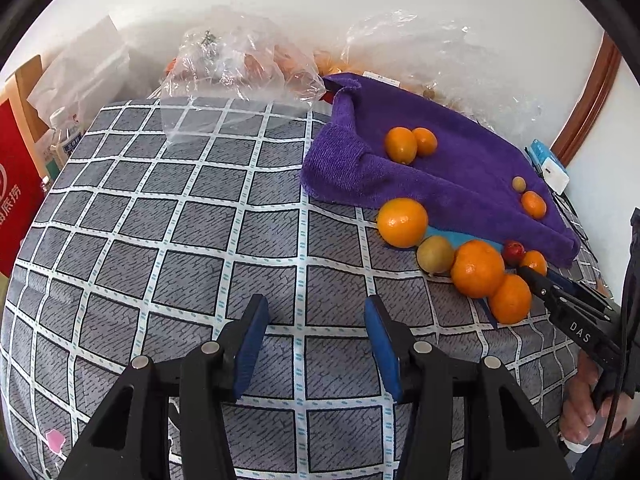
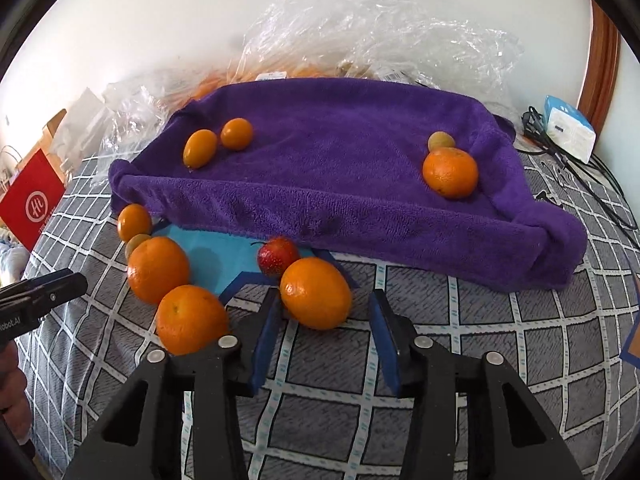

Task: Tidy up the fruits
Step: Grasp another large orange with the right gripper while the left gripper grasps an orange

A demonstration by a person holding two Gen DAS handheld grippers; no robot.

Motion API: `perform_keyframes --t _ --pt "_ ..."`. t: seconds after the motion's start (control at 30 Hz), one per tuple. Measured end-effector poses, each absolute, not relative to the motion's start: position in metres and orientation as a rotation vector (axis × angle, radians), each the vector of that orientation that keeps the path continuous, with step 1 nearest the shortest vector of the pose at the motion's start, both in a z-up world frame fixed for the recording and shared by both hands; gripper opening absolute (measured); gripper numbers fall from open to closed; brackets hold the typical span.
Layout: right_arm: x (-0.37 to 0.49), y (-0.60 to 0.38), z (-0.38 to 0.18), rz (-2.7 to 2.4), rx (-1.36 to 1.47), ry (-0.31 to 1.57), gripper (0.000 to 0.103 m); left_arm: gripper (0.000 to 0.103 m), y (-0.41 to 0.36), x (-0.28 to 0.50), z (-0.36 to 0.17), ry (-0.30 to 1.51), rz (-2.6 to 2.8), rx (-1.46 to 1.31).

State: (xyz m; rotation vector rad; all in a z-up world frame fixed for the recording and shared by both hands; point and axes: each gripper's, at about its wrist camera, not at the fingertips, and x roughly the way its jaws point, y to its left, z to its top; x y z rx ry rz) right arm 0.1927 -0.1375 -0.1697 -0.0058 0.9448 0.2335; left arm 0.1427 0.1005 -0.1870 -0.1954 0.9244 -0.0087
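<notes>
right gripper [image 2: 324,312] pointed down at the checked tablecloth [image 2: 480,360] with its blue pads apart. an orange [image 2: 316,292] lay at the mouth of the jaws, against the left pad [image 2: 268,332], while a clear gap showed between the fruit and the right pad [image 2: 382,336]; it was not yet clamped. just beyond that orange sat a small red fruit [image 2: 278,256] on a blue sheet [image 2: 216,256] that stuck out from under the purple towel [image 2: 340,152].

to the left of the jaws, near the left finger, lay a second orange [image 2: 190,318], with a third orange [image 2: 158,268] touching it farther back, then a small yellowish fruit [image 2: 134,244] and a smaller orange [image 2: 134,222] by the towel's front edge. on the towel itself, well beyond the gripper, two small oval oranges [image 2: 218,142] lay side by side at the left, and an orange [image 2: 450,174] with a small pale fruit [image 2: 440,141] behind it lay at the right.

left gripper [image 1: 316,320] hung over bare cloth with its jaws parted and nothing between them. the cluster of fruit lay ahead and to its right, well apart from it. in its view a hand [image 1: 588,412] at the right edge held the other tool. crumpled clear plastic bags [image 2: 380,28] were heaped behind the towel, and a red box [image 2: 34,200] stood at the far left.
</notes>
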Motion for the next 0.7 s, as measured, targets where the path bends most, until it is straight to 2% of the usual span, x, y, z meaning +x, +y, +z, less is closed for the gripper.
perform_keyframes --t 0.03,0.7 --pt "0.1926 -0.1370 -0.1694 0.233 -0.008 0.942 0.034 0.048 0.0997 0.1428 -0.1874 0.918 -0.006 -0.188" --pt "0.1888 -0.1372 -0.1704 0.207 -0.056 0.935 0.034 0.047 0.1008 0.1371 -0.1876 0.856 -0.022 -0.179"
